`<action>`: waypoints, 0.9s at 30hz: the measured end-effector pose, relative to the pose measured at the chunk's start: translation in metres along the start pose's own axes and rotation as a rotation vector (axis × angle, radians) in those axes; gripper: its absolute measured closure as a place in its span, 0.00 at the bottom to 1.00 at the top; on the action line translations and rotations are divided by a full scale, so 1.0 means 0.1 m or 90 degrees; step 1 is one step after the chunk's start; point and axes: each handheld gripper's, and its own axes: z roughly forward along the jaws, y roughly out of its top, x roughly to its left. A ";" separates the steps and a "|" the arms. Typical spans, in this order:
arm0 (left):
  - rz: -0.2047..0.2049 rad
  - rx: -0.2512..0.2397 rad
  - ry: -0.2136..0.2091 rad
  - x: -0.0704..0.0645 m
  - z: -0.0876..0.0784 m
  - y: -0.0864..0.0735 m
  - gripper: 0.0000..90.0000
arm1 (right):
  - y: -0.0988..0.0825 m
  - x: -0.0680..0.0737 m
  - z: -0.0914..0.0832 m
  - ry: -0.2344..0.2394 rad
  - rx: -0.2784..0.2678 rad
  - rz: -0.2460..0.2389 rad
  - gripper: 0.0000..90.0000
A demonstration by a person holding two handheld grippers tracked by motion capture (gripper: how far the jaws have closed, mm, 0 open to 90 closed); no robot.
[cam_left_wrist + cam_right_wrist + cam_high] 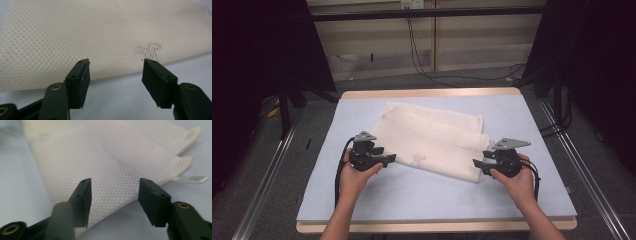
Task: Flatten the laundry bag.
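Table with a pale blue-grey top carries one cream mesh cloth, folded into a rough rectangle and lying slightly askew at mid-table. Cloth looks light, limp and open-weave: likely to sag and drape once lifted, layers liable to slide apart, threads apt to snag on a jaw edge. Best hold, by my reading, is at the near corners or along the near folded edge, pinching all layers together.

Left gripper sits at the cloth's near left corner, right gripper at its near right corner, each in a hand. Both released: jaws stand apart with nothing pressed between them, cloth edge just ahead.

High view gives the whole outline, the stepped layers at the far right and a faint grey mark near the front edge. Left gripper view shows the honeycomb weave and that mark close up. Right gripper view shows stacked corners and a thin white tag poking out from beneath
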 end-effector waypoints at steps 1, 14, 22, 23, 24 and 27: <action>0.007 0.004 -0.001 -0.03 0.03 0.01 0.40 | 0.03 -0.03 0.02 -0.007 0.002 0.015 0.43; 0.033 0.013 -0.015 -0.08 0.13 0.00 0.27 | 0.07 -0.27 0.10 -0.064 0.017 0.077 0.42; 0.031 0.011 -0.021 -0.09 0.13 0.01 0.26 | 0.06 -0.36 0.21 -0.071 0.044 0.129 0.46; 0.034 0.010 -0.022 -0.09 0.13 0.01 0.26 | 0.05 -0.38 0.25 -0.067 0.051 0.131 0.46; 0.034 0.010 -0.022 -0.09 0.13 0.01 0.26 | 0.05 -0.38 0.25 -0.067 0.051 0.131 0.46; 0.035 0.010 -0.024 -0.09 0.14 0.01 0.26 | 0.05 -0.38 0.25 -0.061 0.040 0.146 0.46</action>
